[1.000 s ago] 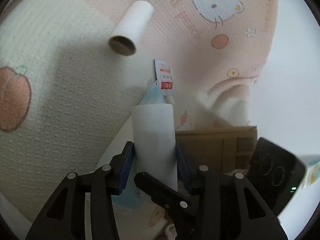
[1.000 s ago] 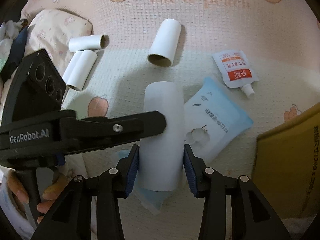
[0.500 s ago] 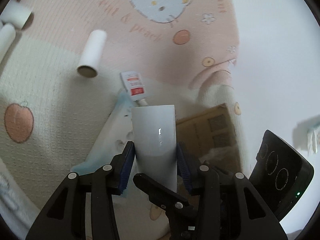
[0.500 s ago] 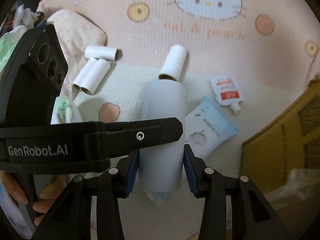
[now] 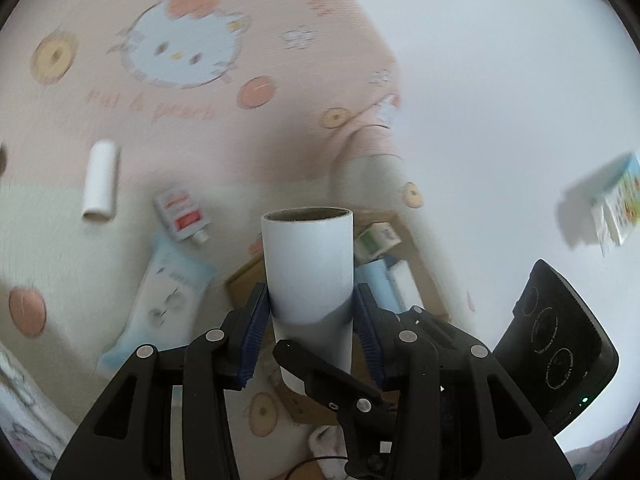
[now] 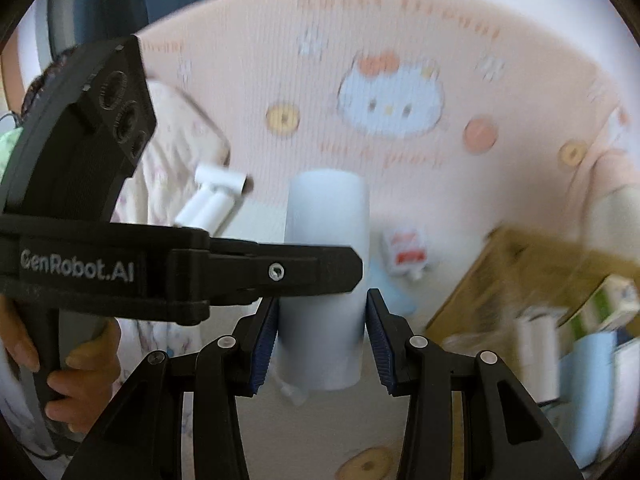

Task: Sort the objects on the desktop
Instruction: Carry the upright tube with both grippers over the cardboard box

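**A:** What have I got in the grippers?

**B:** Both are on the same white paper tube (image 5: 308, 264). On my left camera the left gripper (image 5: 308, 316) has its blue pads pressed against the tube's sides, jaws roughly half spread, the tube's open brown-lined end pointing away from me. The right gripper (image 6: 322, 324) clamps the same tube (image 6: 326, 240) from its own angle, pads touching both sides.

**A:** Do they cross?

**B:** Yes. From the right camera I see the left gripper's black finger lying across the tube, with a hand (image 6: 64, 360) wrapped round its handle at the left edge.

**A:** Where's the tube relative to everything else?

**B:** Held up off the pink cartoon-cat blanket (image 5: 192, 128). Below it lie a single small tube (image 5: 100, 184), a white pouch with a red label (image 5: 182, 216) and a pale blue packet (image 5: 168, 288). A cardboard box (image 6: 516, 264) holding cartons sits to the right. Three more small tubes (image 6: 212, 196) lie by a pillow; the picture is blurred there.
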Demonstrator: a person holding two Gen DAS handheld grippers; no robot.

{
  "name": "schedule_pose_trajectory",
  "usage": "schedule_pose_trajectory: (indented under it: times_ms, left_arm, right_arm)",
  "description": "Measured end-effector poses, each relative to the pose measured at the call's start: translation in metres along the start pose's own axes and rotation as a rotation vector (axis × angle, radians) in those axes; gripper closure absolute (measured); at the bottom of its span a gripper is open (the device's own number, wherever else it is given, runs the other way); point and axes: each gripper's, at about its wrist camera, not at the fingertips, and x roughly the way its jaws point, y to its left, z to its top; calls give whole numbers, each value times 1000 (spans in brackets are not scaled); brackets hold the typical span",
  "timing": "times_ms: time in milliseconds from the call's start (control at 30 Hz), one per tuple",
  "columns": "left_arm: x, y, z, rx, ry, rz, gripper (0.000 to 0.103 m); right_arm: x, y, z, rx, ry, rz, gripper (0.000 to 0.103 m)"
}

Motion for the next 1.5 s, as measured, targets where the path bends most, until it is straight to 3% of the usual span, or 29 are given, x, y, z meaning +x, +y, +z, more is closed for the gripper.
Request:
schedule_pose_trajectory:
  times_ms: [133, 367, 667, 833, 967, 1067, 1267, 1500]
  left_arm:
    - [9, -32, 9, 75, 15, -8, 56]
    - [41, -79, 11, 185, 77, -17, 56]
    - [88, -110, 22, 228, 174, -7, 56]
    - [119, -109, 30, 175, 239, 43, 56]
    - [134, -115, 34, 203, 261, 86, 56]
    - [144, -114, 38, 192, 287, 112, 56]
    - [176, -103, 49, 97, 383, 99, 56]
    - [214, -95, 42, 36, 482, 95, 56]
  right_arm:
    - [-24, -18, 6, 27, -43, -47, 63]
    - [-50, -64, 2, 167, -53, -5, 63]
    - [-67, -110, -11, 210, -40, -26, 63]
    - [-60, -142, -18, 285, 14, 9, 63]
    - [-51, -152, -19, 271, 66, -16, 63]
    - [-42, -166, -17, 314, 99, 26, 63]
    - [-28, -190, -16, 352, 161, 74, 63]
    - [-12, -214, -26, 396, 279, 63, 63]
